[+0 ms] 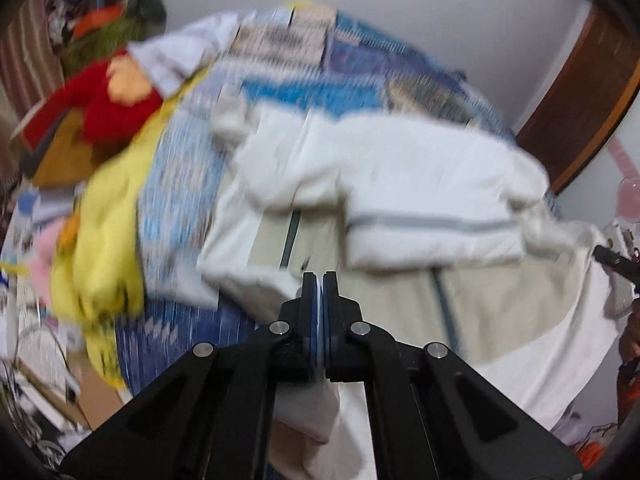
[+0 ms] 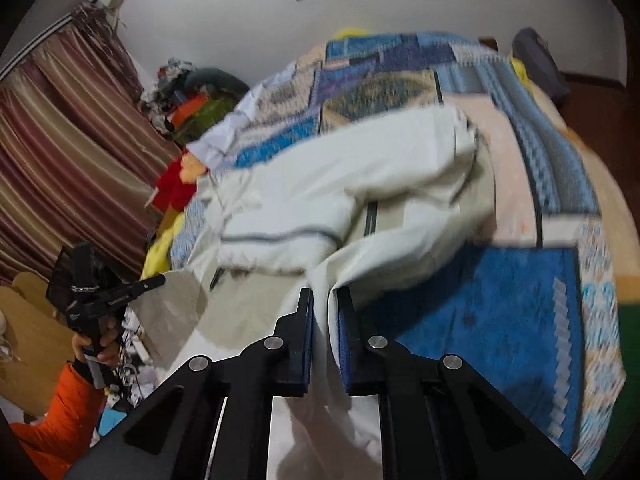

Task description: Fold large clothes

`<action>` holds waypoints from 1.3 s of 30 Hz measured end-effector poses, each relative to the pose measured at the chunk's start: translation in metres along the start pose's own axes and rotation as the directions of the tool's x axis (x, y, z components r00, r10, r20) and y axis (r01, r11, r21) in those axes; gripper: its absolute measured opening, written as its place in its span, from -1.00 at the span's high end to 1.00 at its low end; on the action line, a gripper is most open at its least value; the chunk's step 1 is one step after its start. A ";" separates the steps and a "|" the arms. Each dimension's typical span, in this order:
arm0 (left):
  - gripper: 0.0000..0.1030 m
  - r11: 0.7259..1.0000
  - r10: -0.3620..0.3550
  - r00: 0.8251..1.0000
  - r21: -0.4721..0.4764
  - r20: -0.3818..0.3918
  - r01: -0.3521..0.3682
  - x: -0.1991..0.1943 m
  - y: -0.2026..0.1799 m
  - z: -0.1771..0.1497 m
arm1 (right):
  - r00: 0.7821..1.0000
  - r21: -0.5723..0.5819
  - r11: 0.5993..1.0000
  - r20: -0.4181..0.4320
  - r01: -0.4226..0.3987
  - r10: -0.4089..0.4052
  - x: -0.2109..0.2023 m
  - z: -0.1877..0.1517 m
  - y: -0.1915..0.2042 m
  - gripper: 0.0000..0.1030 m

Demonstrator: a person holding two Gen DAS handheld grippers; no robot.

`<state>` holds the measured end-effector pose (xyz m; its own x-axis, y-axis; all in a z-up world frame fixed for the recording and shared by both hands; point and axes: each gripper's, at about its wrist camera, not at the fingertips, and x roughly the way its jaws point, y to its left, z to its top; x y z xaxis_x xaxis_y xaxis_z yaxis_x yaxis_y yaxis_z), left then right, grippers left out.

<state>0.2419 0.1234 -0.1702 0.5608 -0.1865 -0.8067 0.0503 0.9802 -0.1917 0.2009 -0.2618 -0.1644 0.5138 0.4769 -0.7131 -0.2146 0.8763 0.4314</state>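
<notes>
While the white jacket [image 1: 400, 168] sprawls across the blue patchwork bedspread [image 2: 500, 300], both the left gripper [image 1: 320, 280] and right gripper [image 2: 324, 296] are pinching its near hem tight.

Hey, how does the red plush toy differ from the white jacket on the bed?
The red plush toy is bright red with an orange patch; the white jacket is cream with a grey stripe. The toy is small and lies at the bed's edge beside yellow fabric; the jacket is large and spread across the middle. Only the jacket is gripped. Both rest on the patterned blue bedspread.
</notes>
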 end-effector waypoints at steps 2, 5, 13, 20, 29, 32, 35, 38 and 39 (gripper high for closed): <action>0.98 1.000 -0.001 0.999 0.012 0.043 0.000 -0.005 0.004 0.026 | 0.999 -0.011 1.000 0.036 0.014 -0.014 -0.003 0.017 -0.001 0.84; 0.98 1.000 -0.006 0.995 0.010 0.098 0.005 -0.007 0.008 0.054 | 0.993 -0.025 0.998 0.102 0.056 -0.054 -0.007 0.044 -0.005 0.88; 1.00 1.000 0.010 0.988 0.000 0.152 -0.010 0.004 0.012 0.089 | 0.971 -0.066 0.973 0.112 0.219 -0.211 0.002 0.093 -0.017 0.86; 1.00 0.995 0.068 0.996 0.073 0.060 -0.072 0.033 0.006 0.048 | 0.950 -0.209 0.930 -0.013 0.302 -0.311 -0.005 0.042 -0.006 0.86; 0.77 0.980 0.182 0.983 0.086 0.010 -0.182 0.021 0.033 0.000 | 0.949 -0.168 0.942 -0.080 0.290 -0.306 -0.018 -0.021 -0.002 0.86; 0.76 0.980 0.190 0.982 0.057 0.004 -0.190 0.015 0.045 -0.013 | 0.911 -0.208 0.921 -0.190 0.328 -0.367 0.015 -0.042 -0.007 0.86; 0.72 0.977 0.210 0.978 0.036 -0.014 -0.209 0.010 0.059 -0.028 | 0.894 -0.254 0.882 -0.111 0.397 -0.435 0.020 -0.051 -0.008 0.86; 0.56 0.973 0.229 0.973 0.025 -0.027 -0.228 0.008 0.069 -0.041 | 0.864 -0.258 0.855 -0.117 0.450 -0.490 0.022 -0.051 -0.013 0.86; 0.47 0.972 0.235 0.972 0.019 -0.030 -0.234 0.008 0.072 -0.044 | 0.862 -0.260 0.853 -0.115 0.453 -0.494 0.022 -0.050 -0.015 0.85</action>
<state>0.2136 0.1896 -0.2148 0.5323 0.0467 -0.8453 -0.0666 0.9977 0.0132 0.1738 -0.2606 -0.2143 0.4534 -0.0134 -0.8912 -0.1658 0.9812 -0.0991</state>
